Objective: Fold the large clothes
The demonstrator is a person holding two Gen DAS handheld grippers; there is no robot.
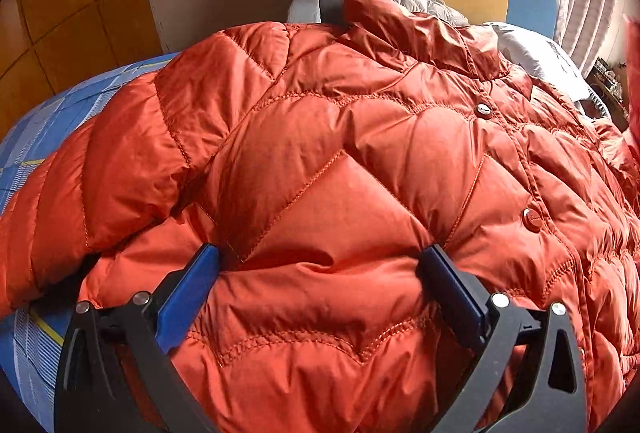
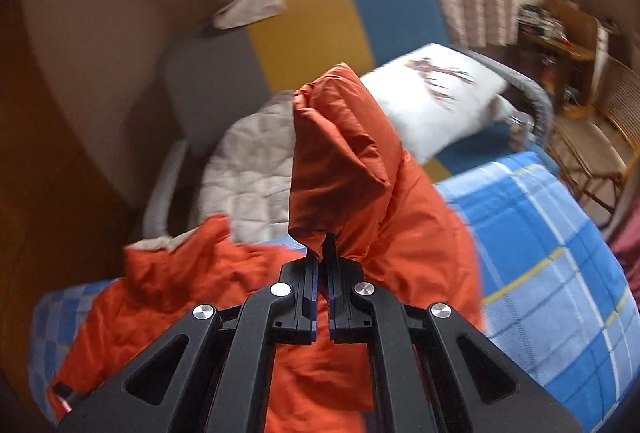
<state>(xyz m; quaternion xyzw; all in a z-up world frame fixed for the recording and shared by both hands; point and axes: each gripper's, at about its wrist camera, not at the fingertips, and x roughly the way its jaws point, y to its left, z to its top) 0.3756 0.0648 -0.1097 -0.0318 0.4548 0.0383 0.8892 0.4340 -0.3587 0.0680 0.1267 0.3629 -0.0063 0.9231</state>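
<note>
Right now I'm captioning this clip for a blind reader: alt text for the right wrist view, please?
The right hand-held gripper is shut on a fold of the orange puffer jacket, lifting it above a blue checked bedspread. Behind lie a white pillow and a grey quilt.

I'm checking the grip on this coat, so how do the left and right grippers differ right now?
The left gripper stands wide open, its blue fingers pressed into the orange jacket's puffy front; the right gripper is shut on a pinched fold. The left one rests on the jacket lying on the blue checked bedspread; the right one holds its fold lifted above it. Both are on the same jacket.
</note>
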